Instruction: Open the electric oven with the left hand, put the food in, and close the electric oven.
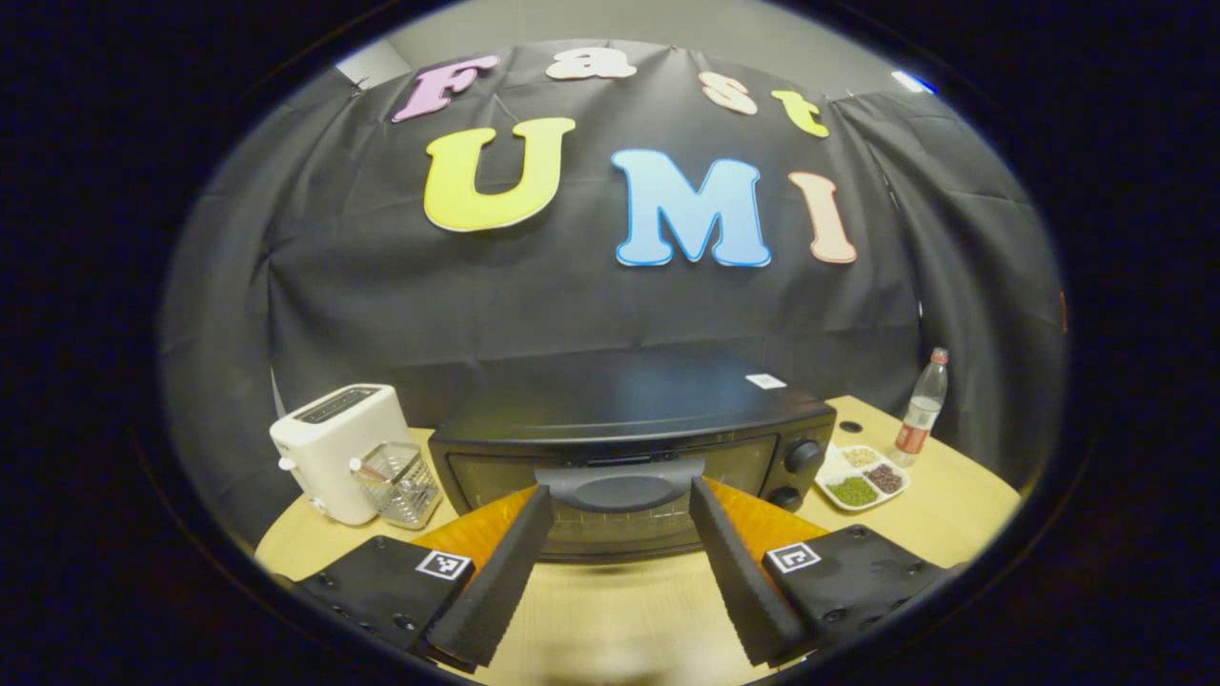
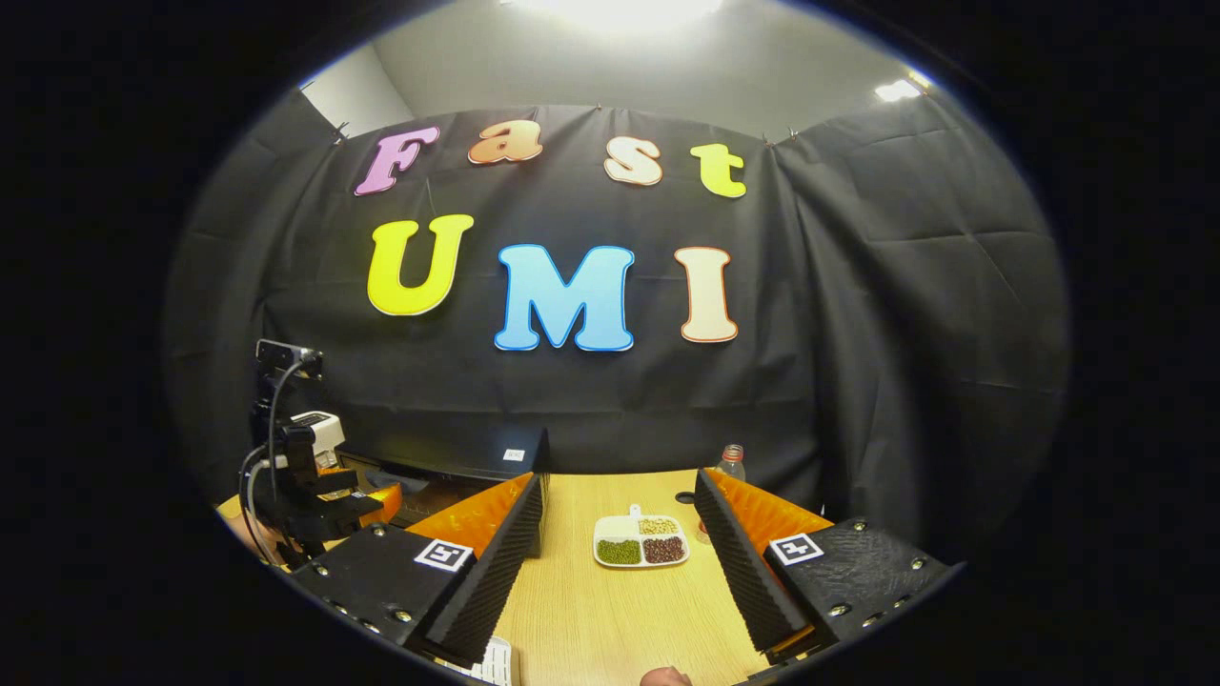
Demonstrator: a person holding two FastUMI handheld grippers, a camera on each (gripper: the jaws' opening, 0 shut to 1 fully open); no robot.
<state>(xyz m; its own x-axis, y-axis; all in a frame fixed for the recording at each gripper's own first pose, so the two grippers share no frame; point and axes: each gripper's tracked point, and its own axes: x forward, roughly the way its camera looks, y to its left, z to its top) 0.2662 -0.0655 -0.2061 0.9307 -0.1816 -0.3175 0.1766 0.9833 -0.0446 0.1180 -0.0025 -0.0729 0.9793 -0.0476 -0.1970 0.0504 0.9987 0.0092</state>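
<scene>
On the wooden bench the electric oven stands closed; left claw, released, brackets its handle; right claw gapes, food tray unloaded.

The left claw is seen spread wide, its fingers flanking the handle of the black electric oven on the desk. A white toaster is seen at left, a sectioned dish and bottle at right.

glossy black oven (glass door), pale wood-grain table, smooth white plastic toaster
</scene>
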